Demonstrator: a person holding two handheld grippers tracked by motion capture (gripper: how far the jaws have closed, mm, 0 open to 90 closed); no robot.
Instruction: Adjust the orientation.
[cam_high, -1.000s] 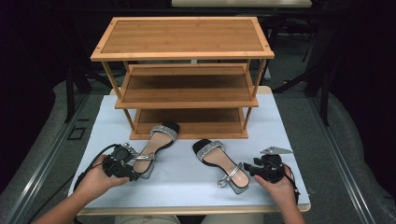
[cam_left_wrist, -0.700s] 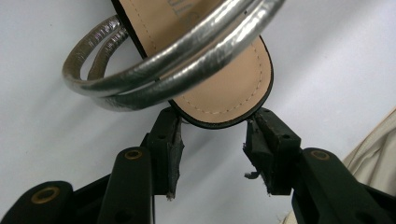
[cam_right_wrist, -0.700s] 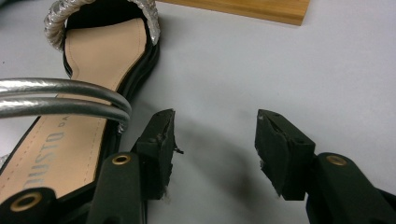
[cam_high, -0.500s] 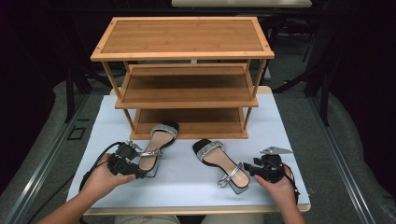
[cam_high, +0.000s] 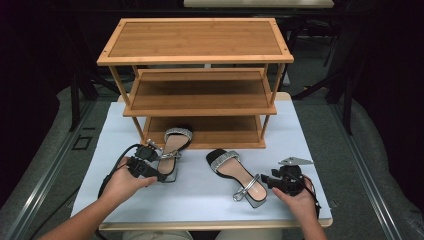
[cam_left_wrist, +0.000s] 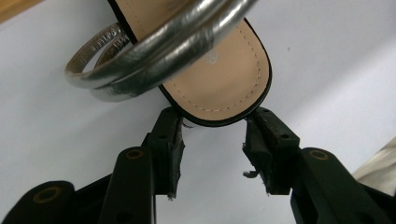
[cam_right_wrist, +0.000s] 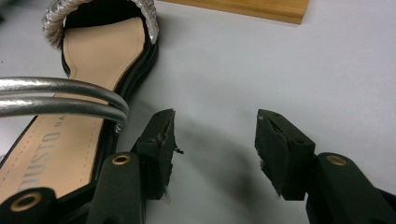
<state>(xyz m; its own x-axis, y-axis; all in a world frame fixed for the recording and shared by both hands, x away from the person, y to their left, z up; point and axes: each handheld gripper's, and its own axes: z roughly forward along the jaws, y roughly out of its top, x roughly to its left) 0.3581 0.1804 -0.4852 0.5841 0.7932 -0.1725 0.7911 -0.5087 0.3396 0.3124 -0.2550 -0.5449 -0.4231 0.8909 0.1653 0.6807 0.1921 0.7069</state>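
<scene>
two sandals are seen mid-frame: the left sandal (cam_high: 172, 150) heel is clamped by the left gripper (cam_left_wrist: 212, 140) fingers, which have just closed further; the right gripper (cam_right_wrist: 215, 140) fingers are held wide beside the right sandal (cam_high: 235, 172).

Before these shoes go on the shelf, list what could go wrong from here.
1. The left gripper pinches only the heel tip of the left silver-strapped tan sandal; with so little in the jaws, it may slip or swing when lifted.
2. The right gripper stands open beside the right silver-strapped tan sandal, not around it; closing now would likely miss it.
3. The lifted sandal could knock the bamboo three-tier shoe rack.
</scene>
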